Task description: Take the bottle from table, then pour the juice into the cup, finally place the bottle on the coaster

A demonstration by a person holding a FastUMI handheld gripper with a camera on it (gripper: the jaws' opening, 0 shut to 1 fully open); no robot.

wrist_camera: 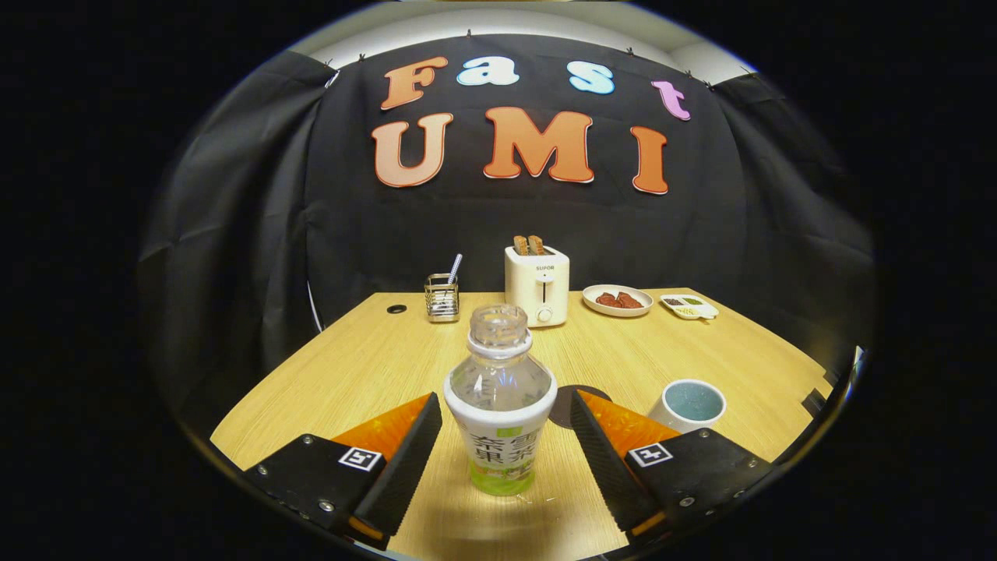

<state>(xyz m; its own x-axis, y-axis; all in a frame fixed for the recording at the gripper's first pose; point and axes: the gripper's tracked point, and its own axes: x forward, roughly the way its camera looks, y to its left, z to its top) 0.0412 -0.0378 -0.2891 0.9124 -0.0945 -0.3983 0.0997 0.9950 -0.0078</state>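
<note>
Bottle (uncapped, upright on the table) is being framed between the parted fingers of the gripper, neither touching, so grasping, pouring into the cup and placing on the coaster are being left.

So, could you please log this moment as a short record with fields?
gripper: gripper open, fingers either side of the bottle, not pressing it
bottle: bottle upright on the table, cap off
cup: cup upright, beyond the right finger
coaster: coaster dark, behind the bottle, partly hidden
background: toaster, utensil rack, plate of food, small divided dish
</note>
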